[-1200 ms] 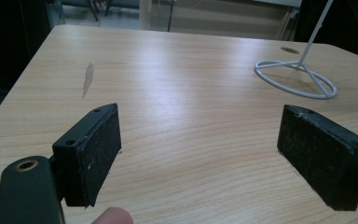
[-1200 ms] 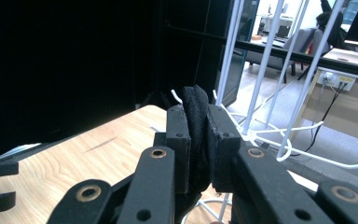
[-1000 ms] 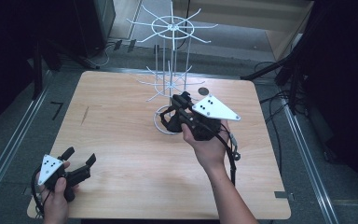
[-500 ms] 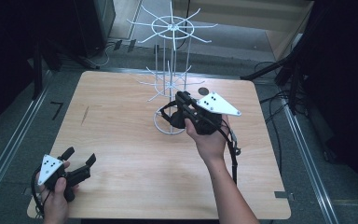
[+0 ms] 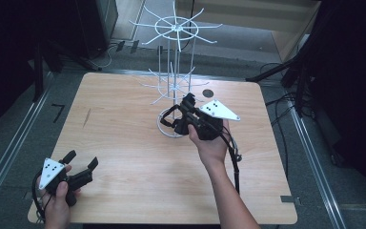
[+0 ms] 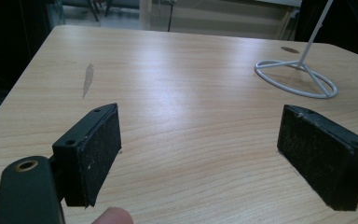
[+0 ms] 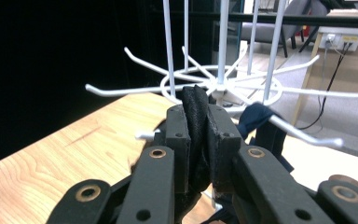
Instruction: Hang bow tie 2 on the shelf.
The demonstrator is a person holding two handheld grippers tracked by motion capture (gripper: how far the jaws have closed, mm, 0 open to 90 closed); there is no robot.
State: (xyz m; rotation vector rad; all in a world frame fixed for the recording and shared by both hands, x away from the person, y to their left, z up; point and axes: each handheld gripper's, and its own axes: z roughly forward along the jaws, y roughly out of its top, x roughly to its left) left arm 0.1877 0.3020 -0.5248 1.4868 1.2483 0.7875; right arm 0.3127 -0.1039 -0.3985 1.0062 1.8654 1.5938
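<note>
A black piece of cloth (image 7: 196,121) is sitting pinched between the jaws of the right gripper (image 5: 187,112), which are pressing flat on it from both sides. In the high view this gripper is hanging just beside the white wire rack (image 5: 174,90), near its lower ring of arms, above the round base ring (image 6: 296,77). In the right gripper view the lower arms are spreading out directly behind the jaws, and one arm is carrying a dark blue bit of cloth (image 7: 256,116) just to the right of the jaws.

The rack is standing toward the far middle of the wooden table (image 5: 124,143). The wide part of the table between the rack and the near edge is lying bare.

The left gripper (image 5: 81,164) is resting at the near left corner of the table, close to the edge, well apart from the rack. Its jaws are standing wide apart with only bare wood between them. A grey smear (image 6: 88,77) is marking the wood ahead of it.
</note>
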